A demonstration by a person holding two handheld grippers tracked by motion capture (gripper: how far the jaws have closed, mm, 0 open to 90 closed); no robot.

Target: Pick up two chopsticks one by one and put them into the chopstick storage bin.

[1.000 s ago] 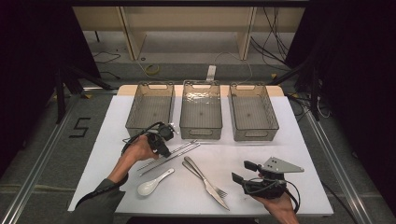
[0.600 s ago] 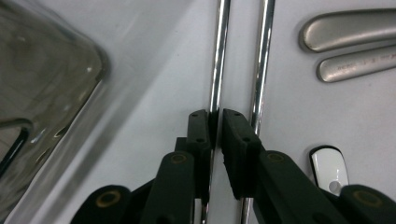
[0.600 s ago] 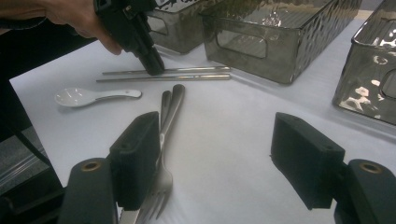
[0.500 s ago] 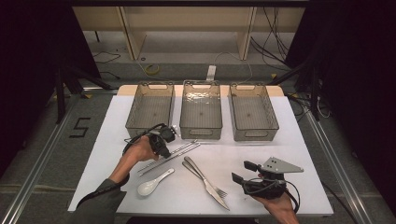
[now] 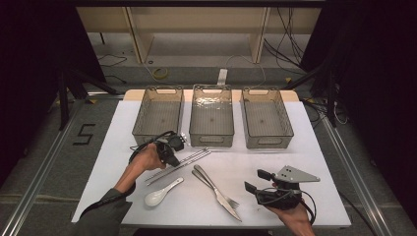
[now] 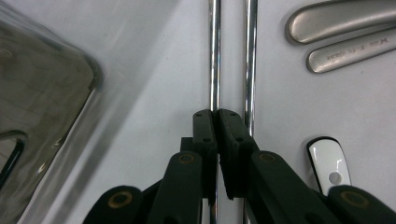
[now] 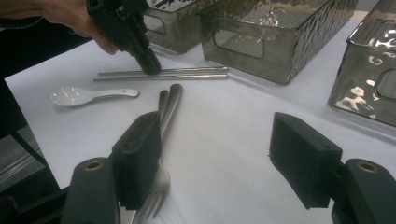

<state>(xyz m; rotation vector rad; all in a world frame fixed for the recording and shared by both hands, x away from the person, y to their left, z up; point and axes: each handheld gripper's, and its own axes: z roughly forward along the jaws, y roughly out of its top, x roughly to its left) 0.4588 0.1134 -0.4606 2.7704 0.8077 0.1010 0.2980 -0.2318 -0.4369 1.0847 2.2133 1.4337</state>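
Chopsticks (image 5: 178,163), a metal pair, lie side by side on the white table (image 5: 319,147) in the high view, just in front of the left bin (image 5: 158,115) of three clear bins. My left gripper (image 5: 171,156) is down on the nearer end of the pair. A white spoon (image 5: 161,193) lies nearer the table's front edge, a knife (image 5: 216,191) and fork (image 5: 225,195) lie beside it, and my right gripper (image 5: 255,181) sits near the front right corner, well apart from all cutlery.

Left gripper view: I see the left gripper (image 6: 215,113) with its jaws drawn together, having just been closing, the pads pinching one chopstick (image 6: 214,56). The second chopstick (image 6: 251,56) runs just beside the right-hand pad, outside the grip. Handles of the knife and fork show at upper right, the spoon handle (image 6: 329,164) at lower right, and a bin corner (image 6: 42,88) at left.

Right gripper view: the right gripper (image 7: 215,161) has its jaws standing wide apart with nothing between them, above bare table. The fork (image 7: 161,140) passes under the left pad; I cannot tell whether they touch. Beyond, the left gripper (image 7: 150,65) rests on the chopsticks (image 7: 187,73).
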